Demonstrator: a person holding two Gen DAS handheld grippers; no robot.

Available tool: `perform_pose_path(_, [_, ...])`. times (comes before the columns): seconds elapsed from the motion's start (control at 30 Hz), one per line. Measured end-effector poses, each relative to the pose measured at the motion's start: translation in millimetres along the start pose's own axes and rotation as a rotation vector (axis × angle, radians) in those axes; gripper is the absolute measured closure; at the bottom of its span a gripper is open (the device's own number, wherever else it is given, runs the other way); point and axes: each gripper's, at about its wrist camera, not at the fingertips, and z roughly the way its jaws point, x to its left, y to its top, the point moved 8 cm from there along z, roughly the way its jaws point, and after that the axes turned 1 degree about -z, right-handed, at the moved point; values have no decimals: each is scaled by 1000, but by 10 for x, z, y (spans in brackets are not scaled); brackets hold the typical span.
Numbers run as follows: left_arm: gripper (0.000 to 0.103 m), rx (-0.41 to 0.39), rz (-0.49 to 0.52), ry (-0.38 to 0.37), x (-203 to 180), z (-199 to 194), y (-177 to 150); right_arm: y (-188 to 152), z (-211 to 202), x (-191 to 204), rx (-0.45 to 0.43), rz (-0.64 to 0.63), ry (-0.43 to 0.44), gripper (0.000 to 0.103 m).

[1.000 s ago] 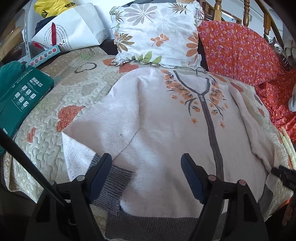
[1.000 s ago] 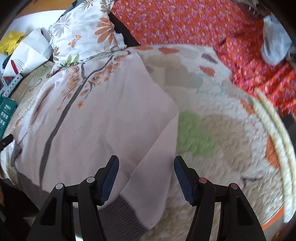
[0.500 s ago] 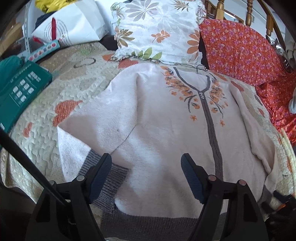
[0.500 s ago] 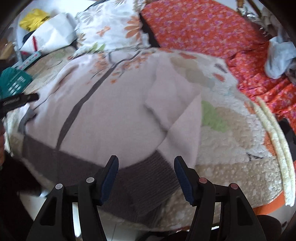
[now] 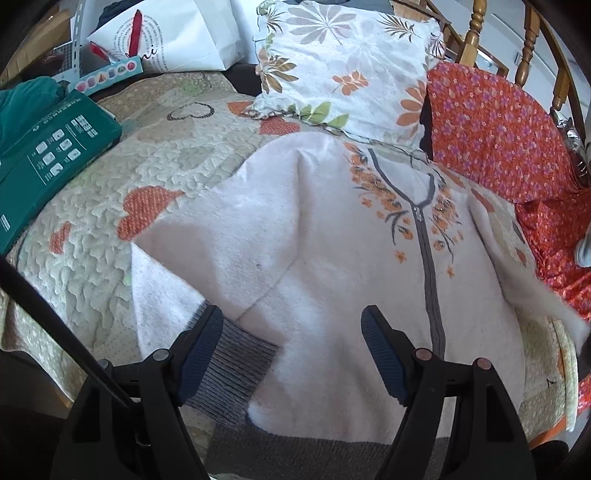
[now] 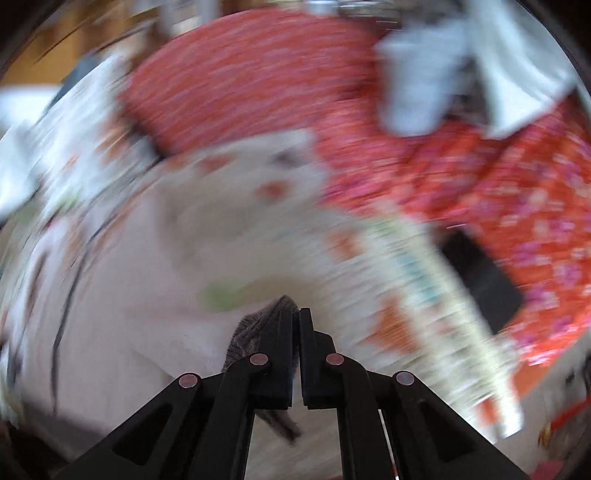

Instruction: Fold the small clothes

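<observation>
A pale pink zip cardigan [image 5: 332,266] with orange flower embroidery and grey ribbed trim lies front up on a quilted bedspread [image 5: 92,240]. Its left sleeve is folded across the body, with the grey cuff [image 5: 232,365] near my left gripper [image 5: 291,354], which is open and empty just above the hem. In the blurred right wrist view, my right gripper [image 6: 295,325] is shut on the grey cuff [image 6: 255,328] of the right sleeve. That sleeve [image 5: 535,295] rises off the bed at the right edge of the left wrist view.
A floral pillow [image 5: 343,74] lies behind the collar. An orange flowered cover [image 5: 498,129] lies at the right, with wooden bed posts [image 5: 472,33] behind. A green box [image 5: 48,158] and a white bag [image 5: 177,37] sit at the far left. A dark flat object [image 6: 480,280] lies on the right.
My right gripper has closed on the right sleeve's grey cuff and is moving fast, lifting the sleeve. My left gripper has stayed open and drifted slightly closer to the hem.
</observation>
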Motion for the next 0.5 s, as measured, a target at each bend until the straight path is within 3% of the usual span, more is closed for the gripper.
perform_pose_path(0.1, [27,-29,6,29,72,-68,134,361,169,-611,-15,76,-202,101])
perform_pose_path(0.2, [27,-51,-3,38,161,-175,371,548,277,-840,3,179,-228,101])
perform_pose_path(0.27, [26,-76,-10,42,227,-261,552,675,294,-713,-20,186,-214,101])
perform_pose_path(0.33, [26,-98,-1,50,287,-316,759,764,305,-391,-17,172,-139,101])
perform_pose_path(0.43, [26,-149,-3,82,444,-357,1029,833,349,332,12,158,77,101])
perform_pose_path(0.5, [26,-181,-11,112,584,-352,1142,855,338,1016,36,112,218,101])
